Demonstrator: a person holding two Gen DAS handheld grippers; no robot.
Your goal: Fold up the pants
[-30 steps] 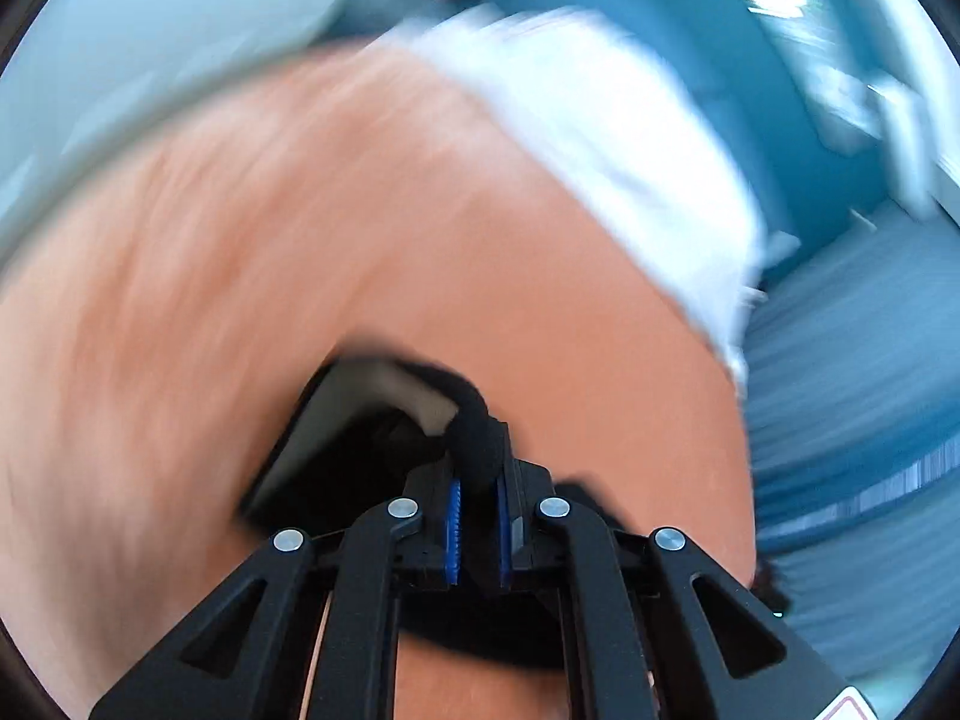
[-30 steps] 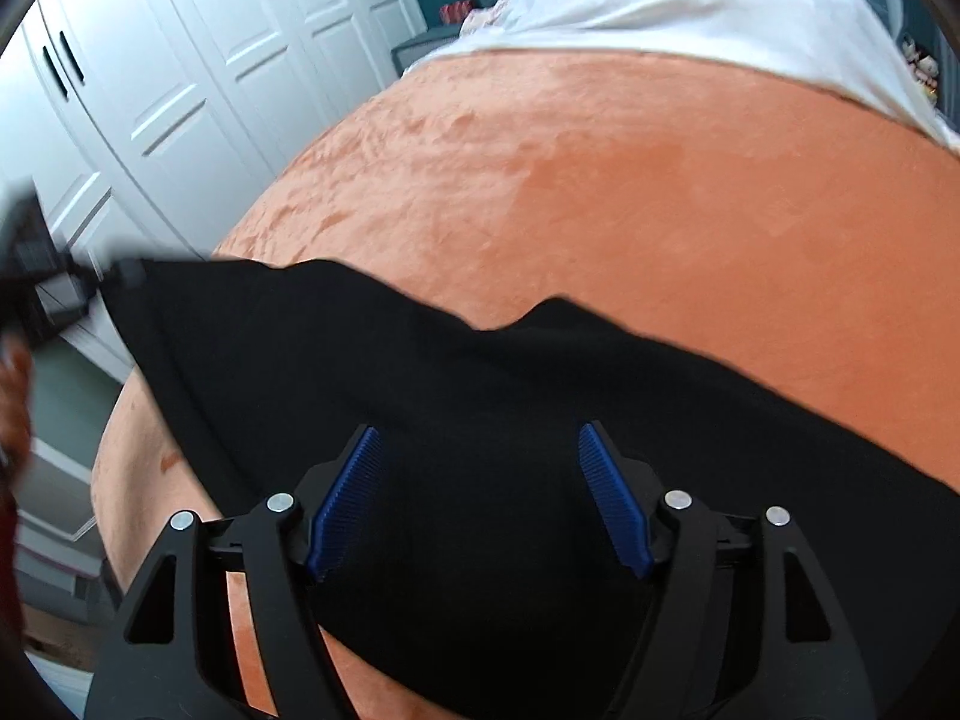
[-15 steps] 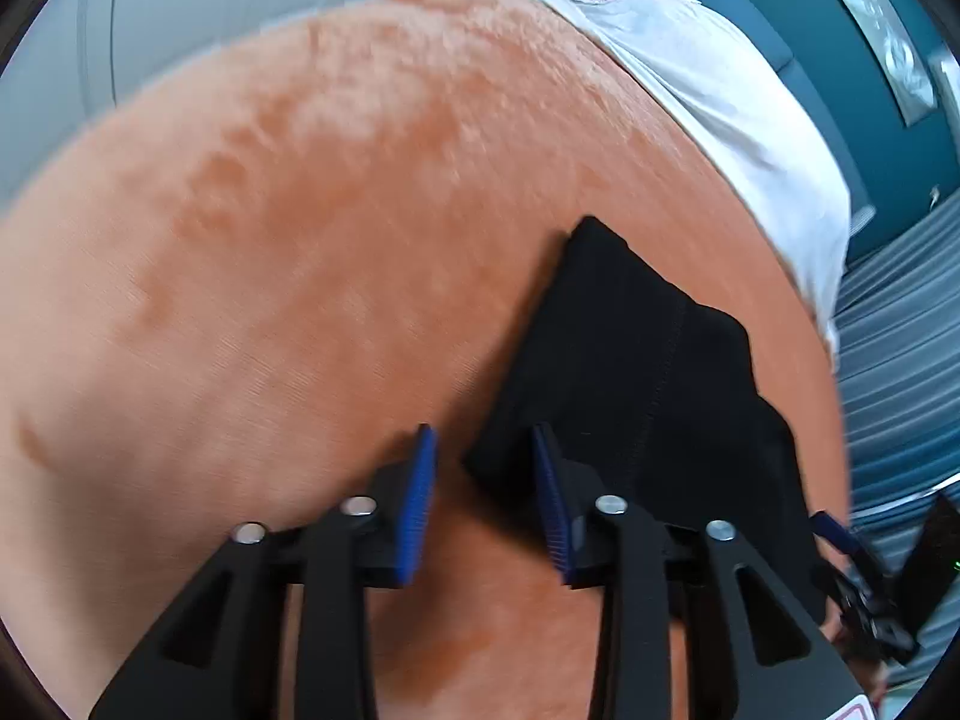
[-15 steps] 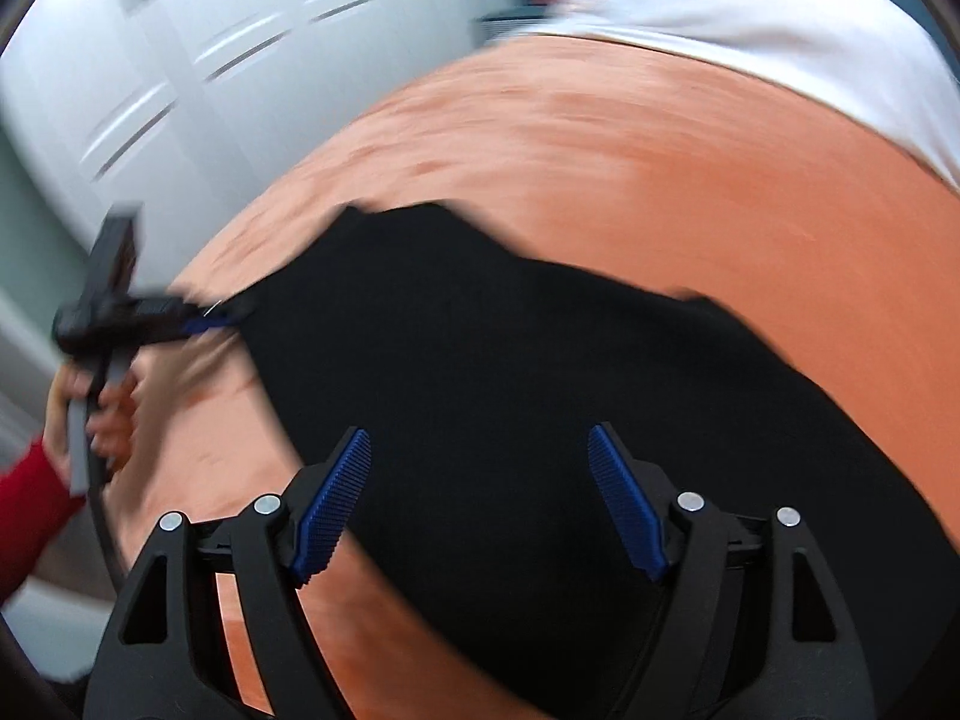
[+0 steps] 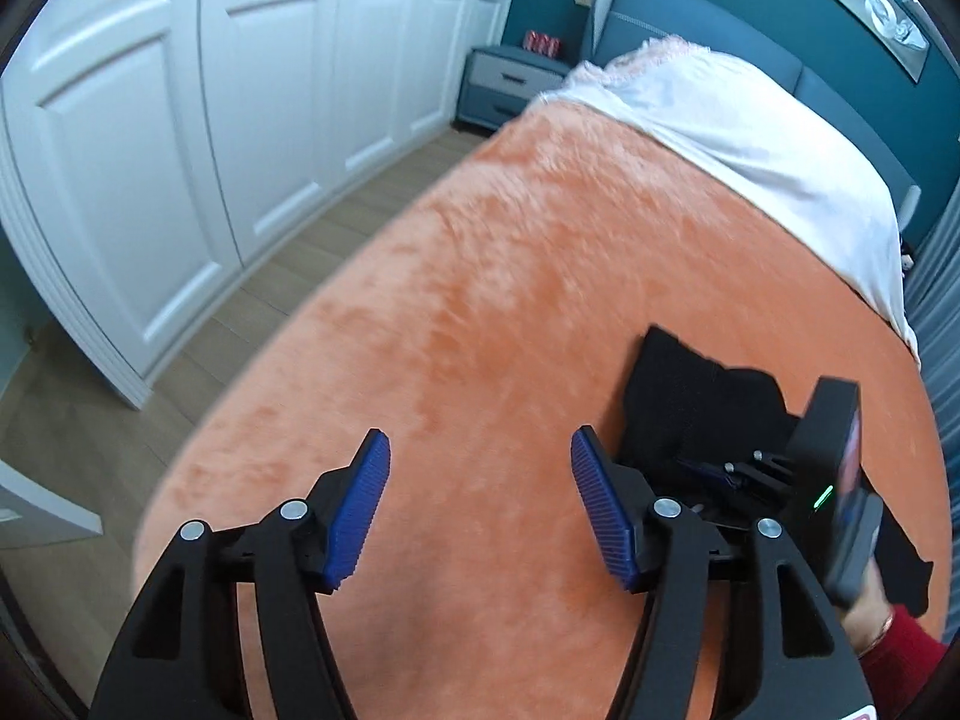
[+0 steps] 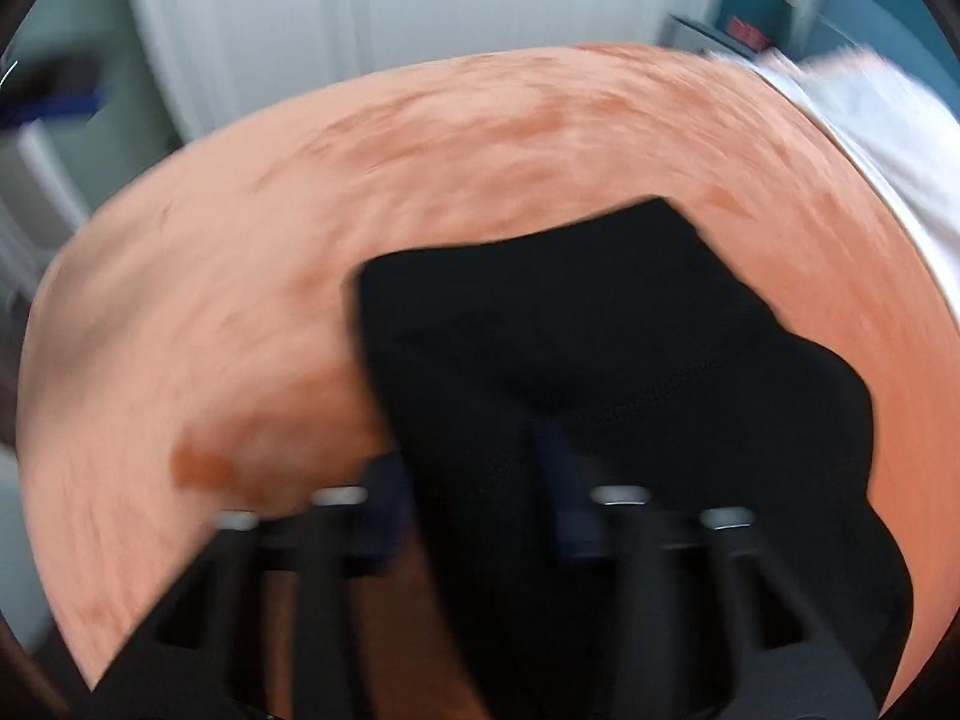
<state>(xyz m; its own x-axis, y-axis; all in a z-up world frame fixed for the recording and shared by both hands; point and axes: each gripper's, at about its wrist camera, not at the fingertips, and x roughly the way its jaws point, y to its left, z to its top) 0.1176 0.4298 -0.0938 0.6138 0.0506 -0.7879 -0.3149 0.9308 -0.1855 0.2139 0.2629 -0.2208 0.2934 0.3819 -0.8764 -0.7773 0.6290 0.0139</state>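
The black pants (image 6: pixel 600 360) lie folded in a compact heap on the orange fleece blanket (image 6: pixel 300 252). They also show in the left wrist view (image 5: pixel 690 402), at the right. My left gripper (image 5: pixel 480 504) is open and empty, above bare blanket (image 5: pixel 480 300) to the left of the pants. My right gripper (image 6: pixel 474 504) is blurred; its fingers (image 6: pixel 558 480) stand apart over the near edge of the pants, with cloth between them. The right gripper's body (image 5: pixel 834 480) shows in the left wrist view, over the pants.
A white sheet (image 5: pixel 750 126) covers the bed's far end, below a blue headboard (image 5: pixel 690 12). White wardrobe doors (image 5: pixel 180 120) and wood floor (image 5: pixel 288 276) lie left of the bed. A grey nightstand (image 5: pixel 510 84) stands in the far corner.
My left gripper let go of the pants, opened wide and drew back to the left. The pants went from spread wide to a folded heap. My right gripper's fingers came closer together.
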